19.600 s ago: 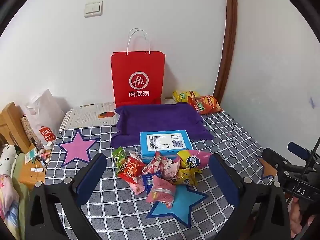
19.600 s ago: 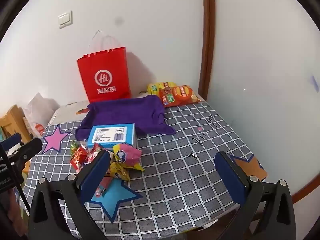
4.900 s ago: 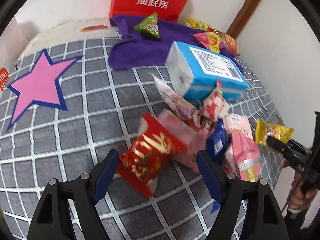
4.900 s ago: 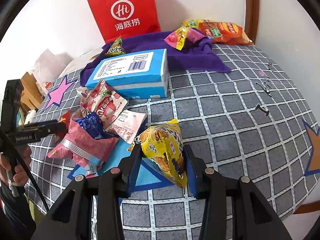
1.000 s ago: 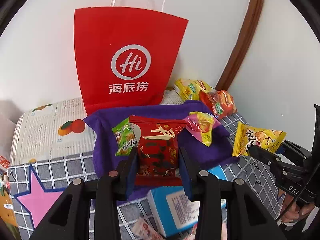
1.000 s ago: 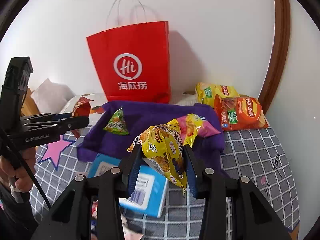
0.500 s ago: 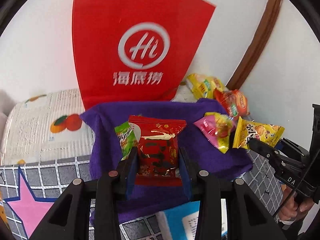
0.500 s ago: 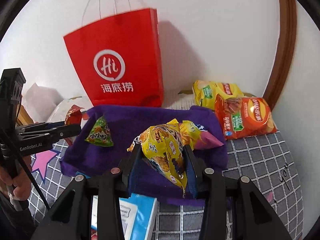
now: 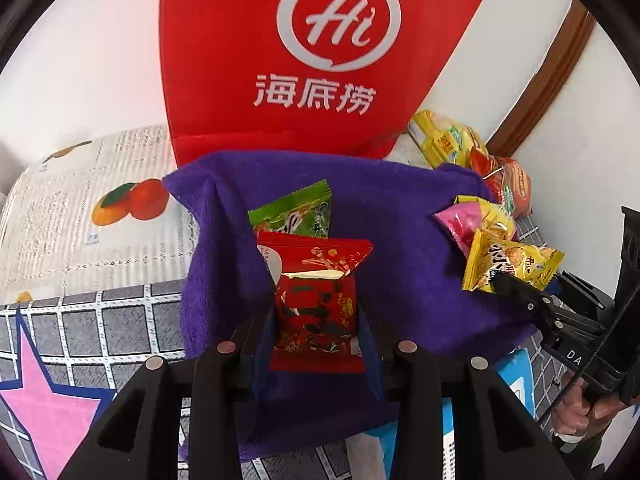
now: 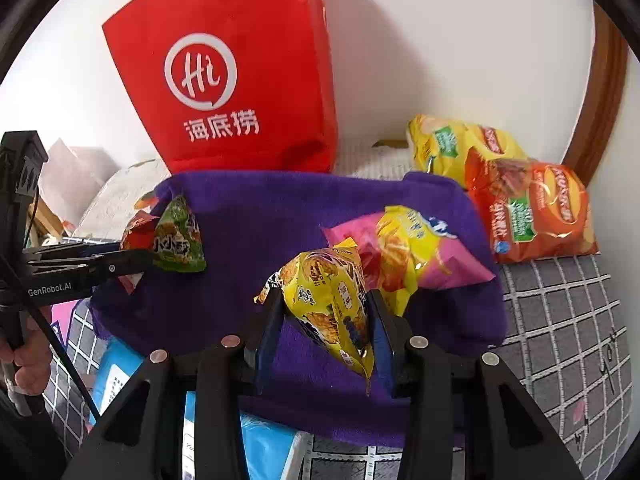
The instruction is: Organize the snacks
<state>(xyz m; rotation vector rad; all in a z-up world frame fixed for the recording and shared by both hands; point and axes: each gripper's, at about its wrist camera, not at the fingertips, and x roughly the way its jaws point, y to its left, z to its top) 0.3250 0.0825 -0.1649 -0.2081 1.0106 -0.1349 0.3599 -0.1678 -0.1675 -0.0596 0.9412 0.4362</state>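
From my left wrist, my left gripper [image 9: 316, 316] has its jaws clamped on a red snack packet [image 9: 316, 300], held upright above the purple towel [image 9: 400, 248]. A green snack packet [image 9: 296, 212] lies just behind it, a pink-and-yellow snack bag [image 9: 476, 220] toward the towel's right edge. My right gripper [image 9: 508, 284] reaches in from the right, pinching a yellow snack packet [image 9: 512, 264].

From my right wrist, those jaws grip the yellow packet over the towel's front half, just before the pink-and-yellow bag. A red paper bag [image 10: 236, 76] stands against the wall behind; chip bags [image 10: 532, 208] lie right of the towel on the checked desk [image 10: 560, 312].
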